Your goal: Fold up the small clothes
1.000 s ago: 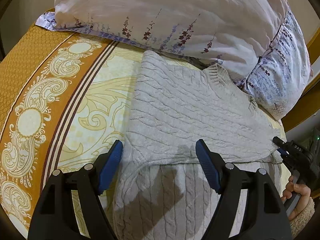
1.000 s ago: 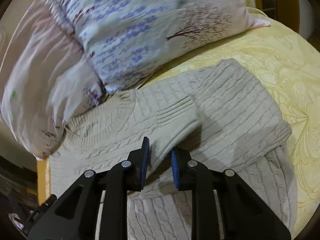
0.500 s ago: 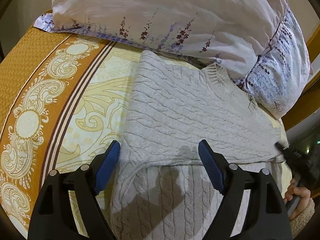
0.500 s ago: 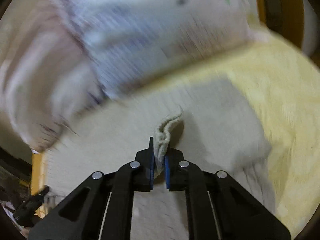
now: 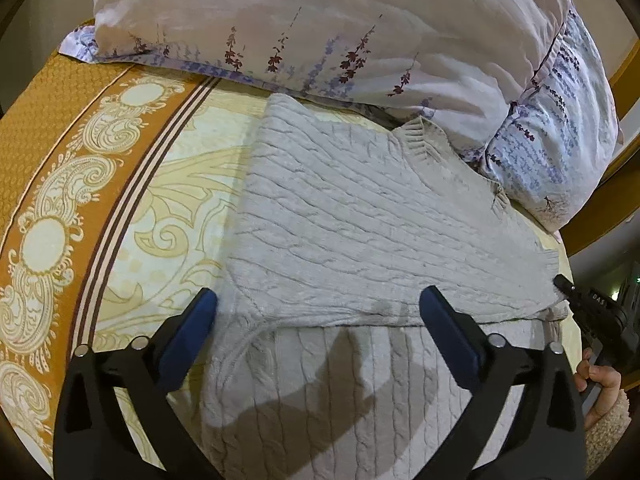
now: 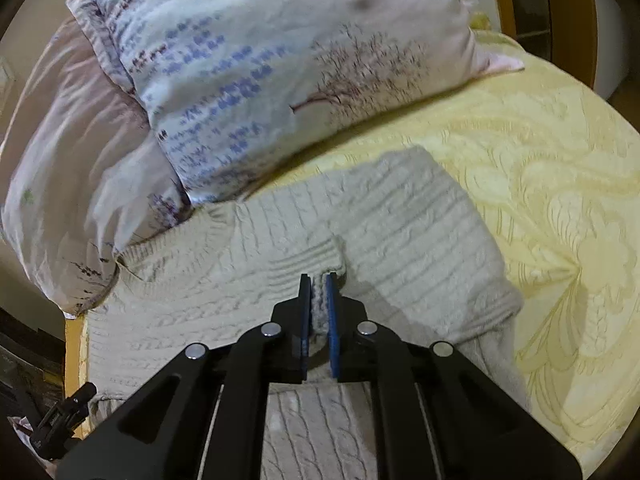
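A grey cable-knit sweater (image 5: 360, 224) lies flat on the bed, its collar toward the pillows, one sleeve folded across the body. My left gripper (image 5: 320, 316) is open and empty, low over the sweater's near side edge. My right gripper (image 6: 319, 284) is shut on the ribbed cuff of the sweater sleeve (image 6: 320, 304), which rests on the sweater's body (image 6: 400, 220). The right gripper also shows in the left wrist view (image 5: 592, 308) at the sweater's far edge.
Two floral pillows (image 5: 320, 28) (image 6: 280, 60) lie against the sweater's collar end. The bedspread is yellow (image 6: 560, 180) with an orange patterned border (image 5: 60, 180). A wooden bed frame (image 5: 592, 220) runs along the right.
My right gripper closed on the sleeve cuff, lifted it briefly, and now holds it low on the sweater. My left gripper stayed open and drifted slightly.
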